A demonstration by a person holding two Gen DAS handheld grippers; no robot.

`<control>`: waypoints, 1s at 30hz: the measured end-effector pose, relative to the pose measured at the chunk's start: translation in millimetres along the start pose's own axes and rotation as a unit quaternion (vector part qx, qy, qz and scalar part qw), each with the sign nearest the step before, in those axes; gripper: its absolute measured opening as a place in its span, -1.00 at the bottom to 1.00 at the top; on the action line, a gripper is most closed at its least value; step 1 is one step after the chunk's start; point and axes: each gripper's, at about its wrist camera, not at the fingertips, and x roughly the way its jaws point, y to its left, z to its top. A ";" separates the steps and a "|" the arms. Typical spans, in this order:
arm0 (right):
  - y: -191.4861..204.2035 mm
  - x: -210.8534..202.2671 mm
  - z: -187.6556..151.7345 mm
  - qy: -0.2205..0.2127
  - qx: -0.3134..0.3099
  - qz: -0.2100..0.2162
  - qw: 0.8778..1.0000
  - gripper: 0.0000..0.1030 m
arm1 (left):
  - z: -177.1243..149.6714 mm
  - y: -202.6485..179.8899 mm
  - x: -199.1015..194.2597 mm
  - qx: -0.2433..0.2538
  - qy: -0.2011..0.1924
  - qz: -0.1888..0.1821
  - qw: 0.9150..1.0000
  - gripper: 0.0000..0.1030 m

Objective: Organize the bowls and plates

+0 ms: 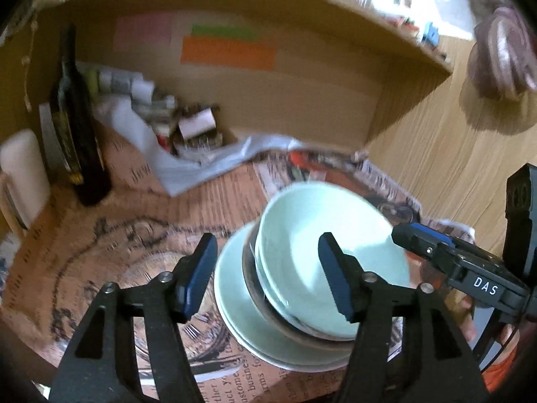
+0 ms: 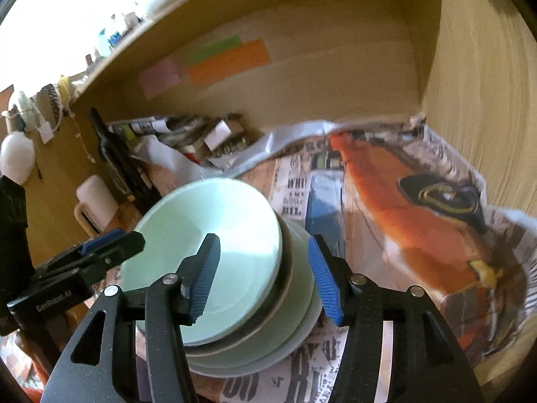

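Note:
A pale green bowl (image 1: pixel 329 235) (image 2: pixel 235 221) tops a stack, tilted on a brown-rimmed bowl (image 1: pixel 265 309) (image 2: pixel 285 288), with pale green plates (image 1: pixel 235 302) (image 2: pixel 302 329) underneath. The stack rests on newspaper inside a wooden shelf. My left gripper (image 1: pixel 268 275) is open and straddles the stack's left rim, one pad over the bowl's inside and one outside; no pad presses on it. My right gripper (image 2: pixel 265 278) is open and straddles the right rim the same way. Each gripper shows at the edge of the other's view: the right gripper (image 1: pixel 412 235) and the left gripper (image 2: pixel 114 245).
Printed newspaper (image 1: pixel 134 235) (image 2: pixel 419 218) lines the shelf floor. A dark bottle (image 1: pixel 77 134) and a white mug (image 1: pixel 23 174) stand at the left. Small clutter (image 1: pixel 188 124) and a white plastic sheet (image 1: pixel 188 164) lie at the back. The wooden side wall (image 2: pixel 476 100) rises on the right.

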 end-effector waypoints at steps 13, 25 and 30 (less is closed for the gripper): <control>28.8 -65.7 22.4 -0.121 -0.067 -0.005 0.990 0.46 | 20.4 -15.1 -75.0 0.045 -0.128 0.008 0.991 0.87; 44.7 -87.7 20.7 -0.156 -0.088 0.000 0.984 0.96 | 17.7 -23.7 -100.1 0.074 -0.163 0.021 0.984 0.96; 52.5 -97.5 18.2 -0.178 -0.103 -0.003 0.979 1.00 | 17.7 -24.6 -103.7 0.076 -0.170 0.023 0.982 0.97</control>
